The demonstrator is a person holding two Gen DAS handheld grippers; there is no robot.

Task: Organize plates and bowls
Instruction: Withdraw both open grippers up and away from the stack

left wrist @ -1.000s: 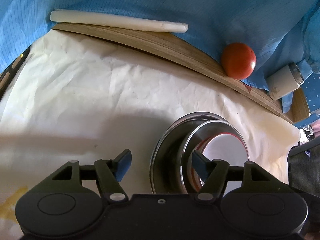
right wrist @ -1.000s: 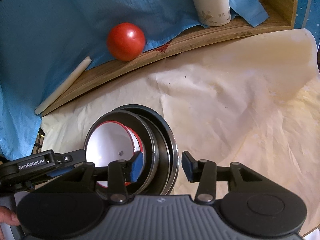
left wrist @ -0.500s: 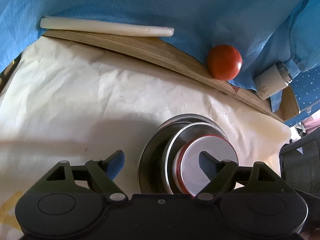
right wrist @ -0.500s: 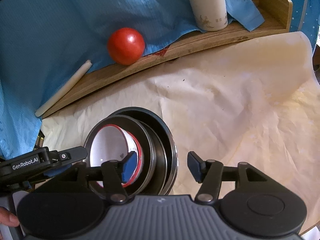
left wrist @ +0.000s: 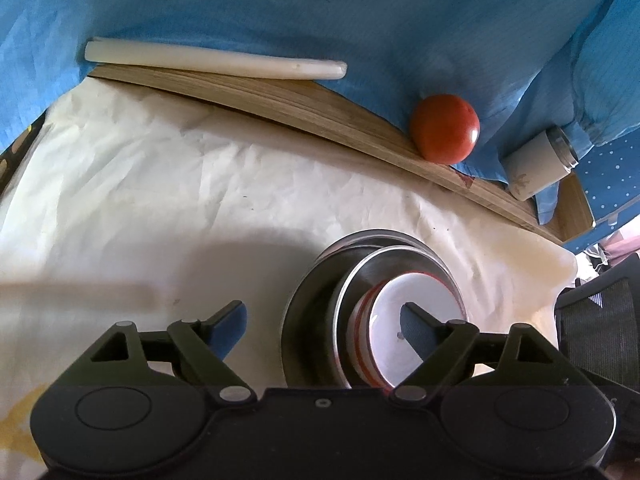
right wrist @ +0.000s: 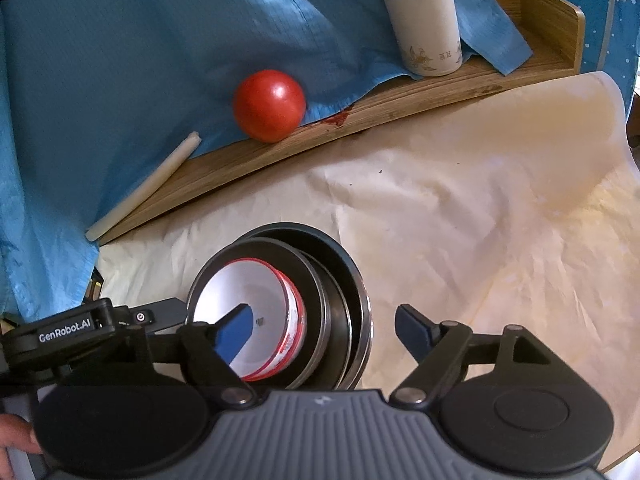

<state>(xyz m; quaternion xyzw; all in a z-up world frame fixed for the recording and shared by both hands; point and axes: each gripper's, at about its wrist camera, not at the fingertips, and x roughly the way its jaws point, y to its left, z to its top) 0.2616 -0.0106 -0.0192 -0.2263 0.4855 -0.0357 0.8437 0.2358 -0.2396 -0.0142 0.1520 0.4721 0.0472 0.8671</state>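
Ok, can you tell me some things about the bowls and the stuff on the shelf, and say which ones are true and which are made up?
1. The white bowl with the red rim sits nested inside the metal bowls. True.
2. The tomato is inside the bowls. False: it rests on the wooden ledge, against the blue cloth.
3. The white flask stands upright on the ledge. True.
4. The right gripper squeezes the bowls. False: its fingers stand open, having just been opening, and do not press on the stack.
5. The candle stands upright. False: it lies flat.
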